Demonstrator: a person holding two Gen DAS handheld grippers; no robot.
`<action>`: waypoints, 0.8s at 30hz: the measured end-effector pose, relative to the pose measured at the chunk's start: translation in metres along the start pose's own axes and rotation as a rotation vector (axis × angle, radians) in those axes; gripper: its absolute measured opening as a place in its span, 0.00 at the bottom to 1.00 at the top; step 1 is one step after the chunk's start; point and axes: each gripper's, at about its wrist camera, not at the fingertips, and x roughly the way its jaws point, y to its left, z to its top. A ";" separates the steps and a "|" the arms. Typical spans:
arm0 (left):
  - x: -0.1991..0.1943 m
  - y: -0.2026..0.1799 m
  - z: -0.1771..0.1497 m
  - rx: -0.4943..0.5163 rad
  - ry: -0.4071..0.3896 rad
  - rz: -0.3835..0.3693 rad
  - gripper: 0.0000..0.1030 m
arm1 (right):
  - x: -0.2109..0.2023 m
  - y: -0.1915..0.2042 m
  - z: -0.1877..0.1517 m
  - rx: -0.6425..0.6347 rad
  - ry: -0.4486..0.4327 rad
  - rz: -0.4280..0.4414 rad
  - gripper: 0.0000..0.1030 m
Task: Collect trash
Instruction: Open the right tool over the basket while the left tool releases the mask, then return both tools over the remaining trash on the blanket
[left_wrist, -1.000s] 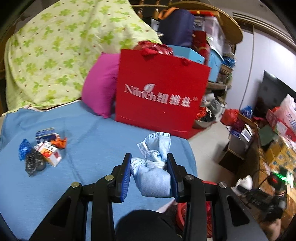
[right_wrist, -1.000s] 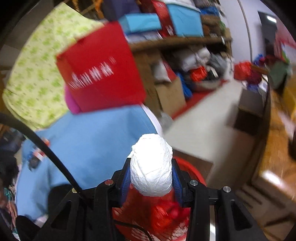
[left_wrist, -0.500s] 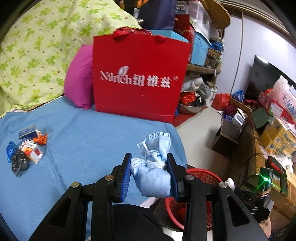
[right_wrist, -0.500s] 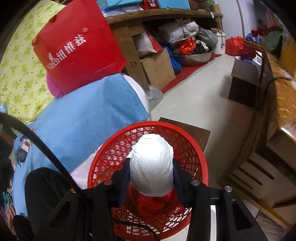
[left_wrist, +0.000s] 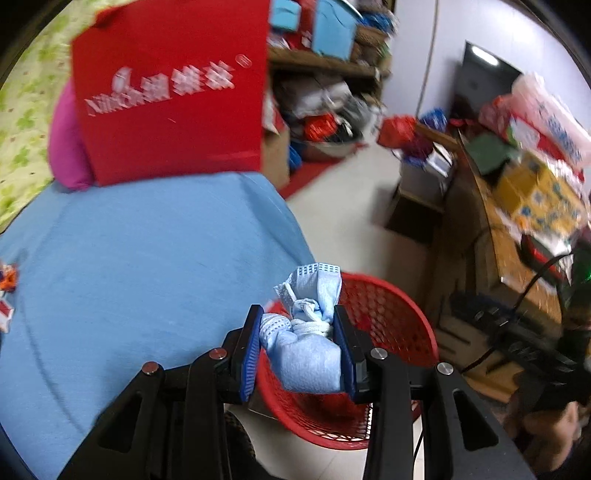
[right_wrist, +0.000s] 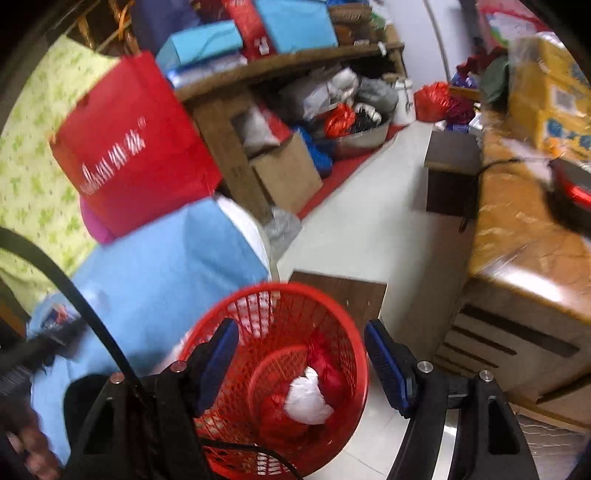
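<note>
Left gripper (left_wrist: 300, 350) pinches a crumpled blue face mask (left_wrist: 308, 343) between its blue pads. It hangs above the near rim of the red mesh basket (left_wrist: 388, 332), which stands on the floor at the corner of the bed (left_wrist: 147, 258) with the blue cover.

Right gripper (right_wrist: 301, 354): jaws opening, nothing between them. It points down into the same basket (right_wrist: 332, 314). A white paper wad (right_wrist: 306, 397) lies at the bottom on red scraps.

Step in hand, as judged: drop the mask in the basket. To do it well, the left gripper should carry on until the whole mask, loose ear loops included, sits over the basket mouth rather than its rim; then spread the jaws fully. The soft cloth may cling to a pad or catch on the mesh edge, so a clean, wide release well inside the rim looks safest. The right gripper should draw clear so the two do not crowd the opening.

More litter (left_wrist: 7, 291) shows at the bed's left edge, blurred.
</note>
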 end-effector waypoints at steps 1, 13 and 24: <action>0.006 -0.005 0.000 0.009 0.017 -0.008 0.38 | -0.005 0.001 0.002 -0.001 -0.014 0.006 0.72; 0.009 -0.001 0.005 0.021 0.060 0.041 0.75 | -0.015 0.022 0.005 -0.014 -0.051 0.044 0.72; -0.058 0.086 -0.022 -0.154 -0.069 0.145 0.76 | -0.009 0.080 0.001 -0.120 -0.022 0.102 0.72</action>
